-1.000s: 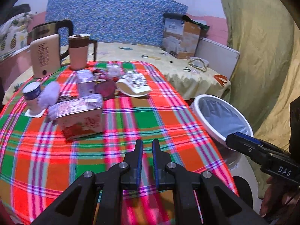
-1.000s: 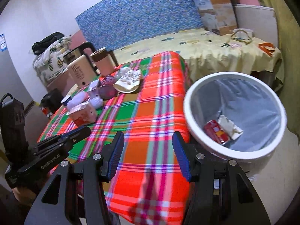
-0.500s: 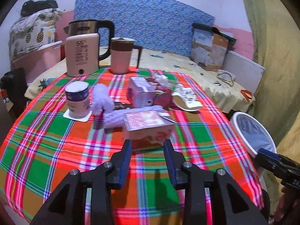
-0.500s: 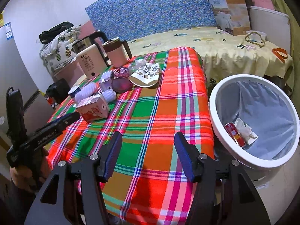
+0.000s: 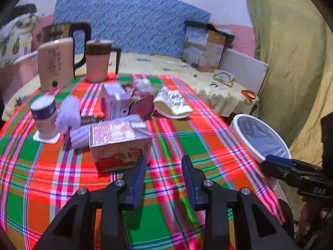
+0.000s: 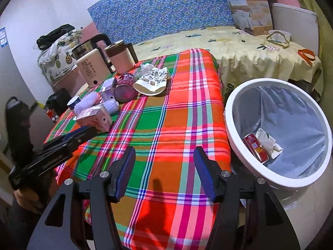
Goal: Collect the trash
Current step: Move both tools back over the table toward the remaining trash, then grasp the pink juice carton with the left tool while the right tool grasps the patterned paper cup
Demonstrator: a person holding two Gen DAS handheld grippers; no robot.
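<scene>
Covering the table is a bright plaid cloth (image 6: 166,125) in red, green and orange, with a blue patterned headboard (image 6: 166,8) and a yellow bedspread (image 6: 239,48) behind it.

Trash is grouped toward the table's far left corner. Nearest the left gripper (image 5: 163,162) lies a pink-and-red rectangular carton (image 5: 120,143) on its side; the gripper's blue-padded fingers stand apart and hold nothing, the left finger just at the carton's near right corner, though contact cannot be confirmed. Behind the carton: a clear ribbed plastic cup (image 5: 83,135) lying down, a white yoghurt pot (image 5: 44,114) standing upright, a purple small carton (image 5: 114,102), a round red-lidded tin (image 5: 142,106) and a crumpled printed white wrapper (image 5: 174,104). A cream electric kettle (image 5: 56,64) and a pink lidded jug (image 5: 97,60) stand at the far edge.

The right gripper (image 6: 164,160) is spread wide and empty, above the table's near right edge. Beside that edge stands a white round bin with a grey liner (image 6: 229,112), containing a red can (image 6: 255,145) and crumpled paper (image 6: 268,143).
</scene>
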